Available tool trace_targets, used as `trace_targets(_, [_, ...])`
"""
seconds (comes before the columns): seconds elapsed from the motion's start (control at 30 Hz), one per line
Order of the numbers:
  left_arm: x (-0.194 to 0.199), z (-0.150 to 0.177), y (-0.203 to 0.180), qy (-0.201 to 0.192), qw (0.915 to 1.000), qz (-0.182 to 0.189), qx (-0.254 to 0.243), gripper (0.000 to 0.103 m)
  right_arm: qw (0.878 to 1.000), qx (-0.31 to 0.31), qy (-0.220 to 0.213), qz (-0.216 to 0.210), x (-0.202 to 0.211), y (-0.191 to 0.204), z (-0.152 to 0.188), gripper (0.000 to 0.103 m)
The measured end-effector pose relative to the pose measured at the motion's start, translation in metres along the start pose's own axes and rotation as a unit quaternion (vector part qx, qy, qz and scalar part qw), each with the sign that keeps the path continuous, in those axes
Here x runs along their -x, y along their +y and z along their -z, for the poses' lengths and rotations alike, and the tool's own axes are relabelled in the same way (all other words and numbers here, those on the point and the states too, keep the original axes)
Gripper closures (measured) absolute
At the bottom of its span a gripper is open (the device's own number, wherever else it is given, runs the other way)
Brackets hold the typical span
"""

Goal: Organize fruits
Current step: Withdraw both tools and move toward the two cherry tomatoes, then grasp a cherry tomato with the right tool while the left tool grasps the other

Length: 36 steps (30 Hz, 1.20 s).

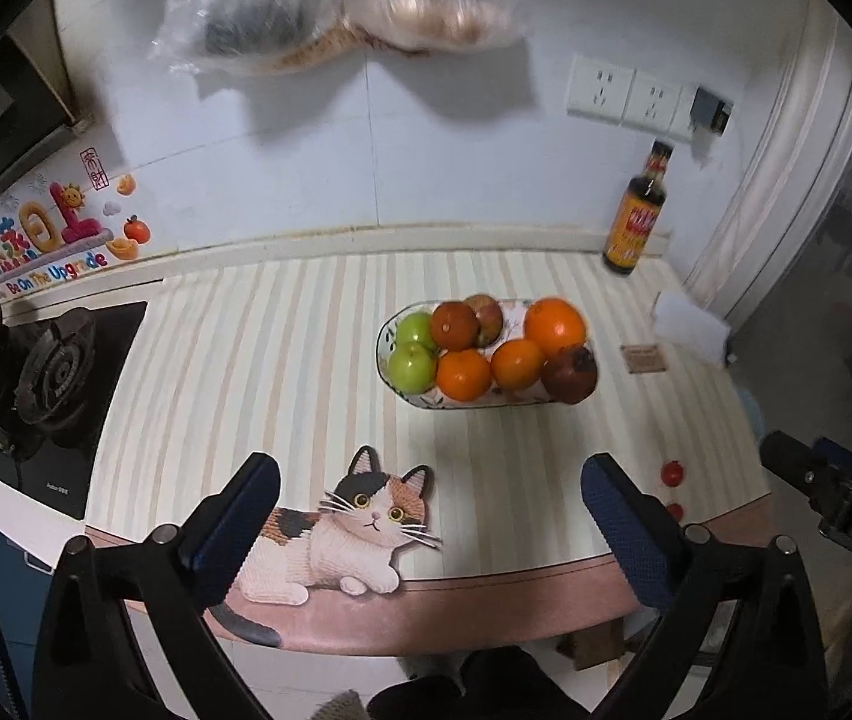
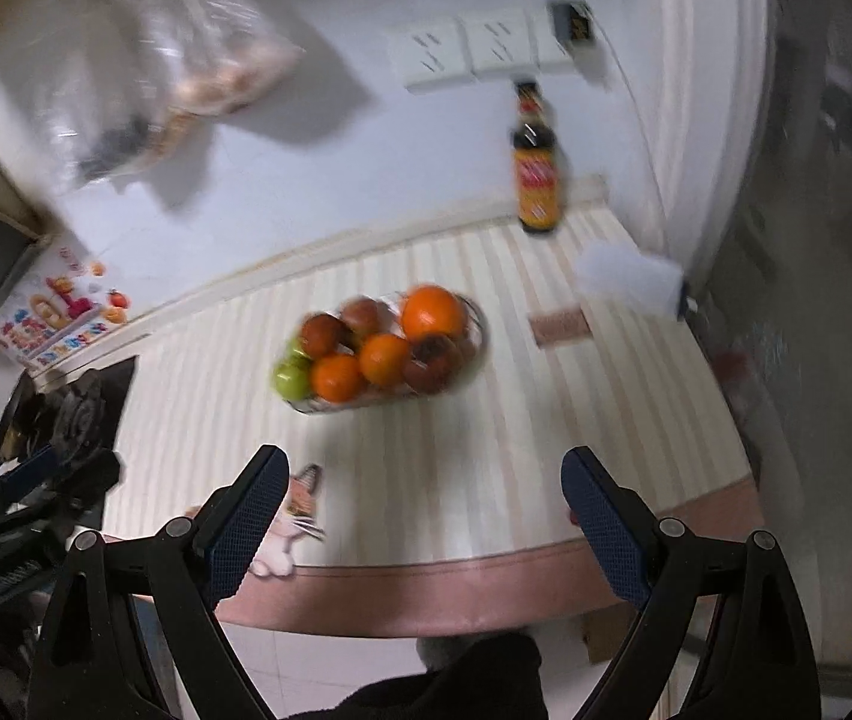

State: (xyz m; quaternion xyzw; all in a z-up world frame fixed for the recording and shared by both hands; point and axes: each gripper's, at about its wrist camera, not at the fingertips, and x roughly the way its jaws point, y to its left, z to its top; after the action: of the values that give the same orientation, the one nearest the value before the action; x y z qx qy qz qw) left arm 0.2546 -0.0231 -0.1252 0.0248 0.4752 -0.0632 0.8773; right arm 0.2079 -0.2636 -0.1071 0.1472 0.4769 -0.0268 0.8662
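Oval bowl [image 1: 411,401] of fruit [image 1: 489,348] at 12 o'clock, long axis running 9 to 3. Left gripper [image 1: 429,492] and right gripper [image 2: 423,489] both spread wide, holding nothing.

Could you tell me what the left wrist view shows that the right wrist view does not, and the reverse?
Only the left wrist view shows two small red fruits loose on the counter near its front edge, the whole cat mat, and the right gripper's body at its edge. Only the right wrist view shows the left gripper's body. Both show the fruit bowl, the sauce bottle, the stove, and their own gripper open and empty.
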Motion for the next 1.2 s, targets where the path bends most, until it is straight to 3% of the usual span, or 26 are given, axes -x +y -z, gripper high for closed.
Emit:
trace_targets(0.13, [-0.039, 0.003, -0.025, 0.036, 0.9991, -0.014, -0.017, 0.000, 0.998, -0.031, 0.045, 0.038, -0.052, -0.049, 0.010, 0.009])
trace_targets(0.27, [-0.085, 0.007, -0.061, 0.078, 0.9953, -0.030, -0.049, 0.000, 0.990, -0.064, 0.109, 0.053, -0.119, -0.102, 0.028, 0.037])
trace_targets(0.43, [-0.135, 0.011, -0.106, 0.125, 0.9879, -0.035, -0.084, 0.000, 0.980, -0.094, 0.170, 0.049, -0.185, -0.148, 0.054, 0.044])
trace_targets(0.57, [-0.164, 0.012, -0.131, 0.153, 0.9817, -0.040, -0.105, 0.000, 0.974, -0.099, 0.200, 0.030, -0.217, -0.166, 0.066, 0.057])
trace_targets(0.63, [-0.174, 0.012, -0.142, 0.163, 0.9792, -0.040, -0.113, 0.000, 0.975, -0.092, 0.202, 0.020, -0.224, -0.168, 0.068, 0.062])
trace_targets(0.67, [-0.179, 0.012, -0.149, 0.169, 0.9775, -0.040, -0.119, 0.000, 0.978, -0.080, 0.193, 0.018, -0.223, -0.166, 0.067, 0.073])
trace_targets(0.7, [-0.183, 0.013, -0.153, 0.174, 0.9765, -0.038, -0.122, 0.000, 0.979, -0.069, 0.193, 0.011, -0.223, -0.162, 0.067, 0.076])
trace_targets(0.8, [-0.193, 0.013, -0.170, 0.186, 0.9735, -0.025, -0.131, 0.000, 0.982, -0.053, 0.182, 0.010, -0.218, -0.160, 0.063, 0.076])
trace_targets(0.93, [-0.208, 0.014, -0.203, 0.207, 0.9674, 0.007, -0.146, 0.000, 0.983, -0.080, 0.167, 0.008, -0.200, -0.183, 0.054, 0.076])
trace_targets(1.1, [-0.233, 0.022, -0.248, 0.242, 0.9540, 0.054, -0.168, 0.000, 0.980, -0.109, 0.163, 0.026, -0.188, -0.226, 0.049, 0.076])
trace_targets(1.2, [-0.247, 0.028, -0.273, 0.259, 0.9450, 0.073, -0.186, 0.009, 0.978, -0.122, 0.165, 0.037, -0.187, -0.248, 0.049, 0.076])
